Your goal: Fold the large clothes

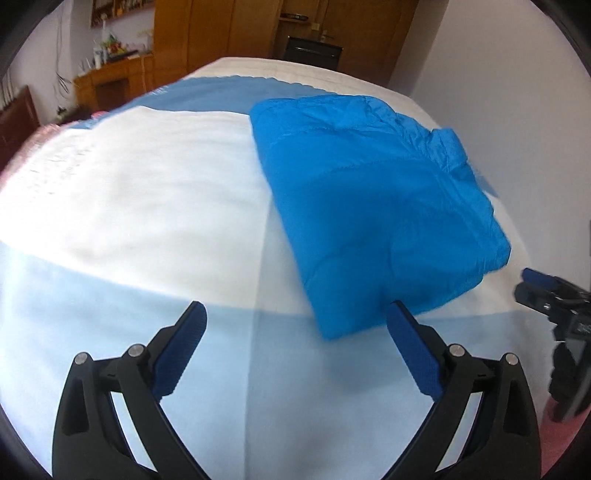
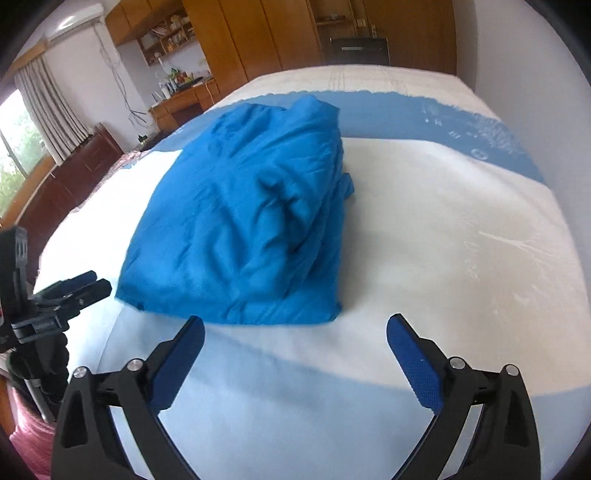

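Note:
A bright blue puffy garment (image 1: pixel 373 206) lies folded into a thick bundle on the bed, and the right wrist view shows the same garment (image 2: pixel 243 225) from its other side. My left gripper (image 1: pixel 295 310) stands open just short of the bundle's near corner, nothing between its blue pads. My right gripper (image 2: pixel 295 321) is open too, its fingers a little back from the bundle's near edge and holding nothing. Each gripper shows in the other's view: the right gripper (image 1: pixel 535 284) at the right edge, the left gripper (image 2: pixel 88 284) at the left.
The bed is covered by a white and pale blue sheet (image 1: pixel 147 206) with a darker blue band (image 2: pixel 424 114) at the far end. Wooden wardrobes (image 2: pixel 258 33), a desk with clutter (image 1: pixel 110 77) and a dark chest (image 2: pixel 66 173) stand beyond the bed. A pink cover (image 2: pixel 26 439) hangs at the near edge.

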Demonstrator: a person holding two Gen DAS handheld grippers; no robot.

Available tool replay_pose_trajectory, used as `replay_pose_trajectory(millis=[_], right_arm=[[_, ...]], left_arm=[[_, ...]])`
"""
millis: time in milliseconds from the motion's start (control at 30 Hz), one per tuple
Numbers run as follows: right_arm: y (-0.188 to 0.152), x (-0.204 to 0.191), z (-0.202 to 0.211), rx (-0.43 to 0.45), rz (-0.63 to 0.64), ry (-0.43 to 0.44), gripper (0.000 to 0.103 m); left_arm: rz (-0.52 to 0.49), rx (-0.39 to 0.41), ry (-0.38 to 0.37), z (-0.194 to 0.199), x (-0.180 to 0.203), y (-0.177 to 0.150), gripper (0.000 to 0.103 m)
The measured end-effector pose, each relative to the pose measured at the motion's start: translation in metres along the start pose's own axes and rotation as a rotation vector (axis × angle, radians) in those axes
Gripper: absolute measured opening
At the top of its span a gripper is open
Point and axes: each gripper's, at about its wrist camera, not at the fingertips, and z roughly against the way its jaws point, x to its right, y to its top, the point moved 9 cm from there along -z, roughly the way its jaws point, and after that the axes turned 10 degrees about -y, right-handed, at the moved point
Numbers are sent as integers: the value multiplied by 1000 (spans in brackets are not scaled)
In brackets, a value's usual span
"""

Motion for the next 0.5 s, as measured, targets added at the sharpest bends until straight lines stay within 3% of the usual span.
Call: replay_pose_trajectory(millis=[300, 500], right_arm=[[-19, -28, 38, 62, 3, -2, 99], [-26, -33, 52, 86, -9, 11, 99]], left_arm=[[-40, 93, 103, 48, 16, -15, 97], [-50, 111, 95, 66, 26, -25, 97]])
